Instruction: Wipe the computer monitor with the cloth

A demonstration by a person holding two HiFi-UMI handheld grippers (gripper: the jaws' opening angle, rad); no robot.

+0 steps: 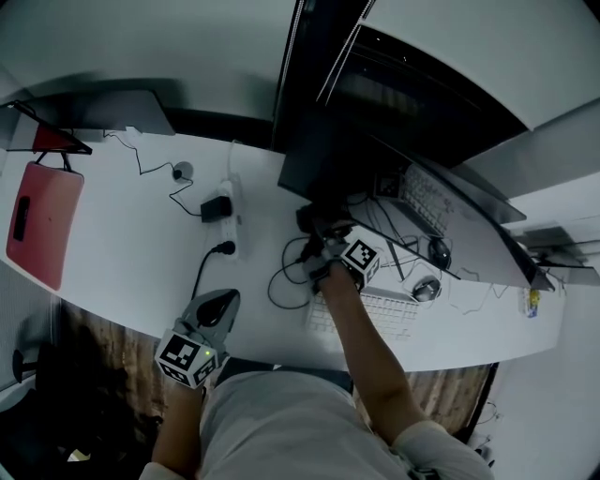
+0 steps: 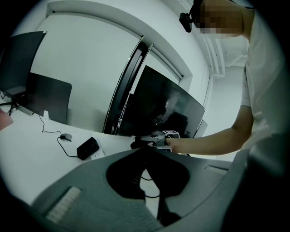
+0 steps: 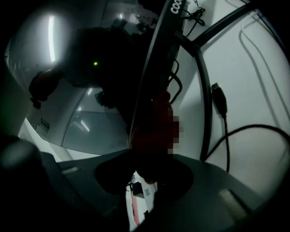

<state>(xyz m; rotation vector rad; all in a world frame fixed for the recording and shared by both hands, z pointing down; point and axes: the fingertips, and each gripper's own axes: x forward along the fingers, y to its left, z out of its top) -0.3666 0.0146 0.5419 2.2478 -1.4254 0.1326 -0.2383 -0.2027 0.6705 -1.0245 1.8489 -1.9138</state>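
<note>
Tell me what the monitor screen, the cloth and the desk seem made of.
Monitor screen: glossy dark panel, glass or plastic; it mirrors the room. Cloth: dark red, soft-looking fabric, bunched; too dim to say more. Desk: smooth white, likely laminate.

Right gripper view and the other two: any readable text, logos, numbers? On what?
"COO": white letters on the black monitor edge, cut off by the frame top.
Marker cube on the left hand-held gripper and marker cube on the right hand-held gripper: square patterns only, no characters.
White keyboard: key legends too small to read.
Dark red cloth in the right jaws: no print visible.
</note>
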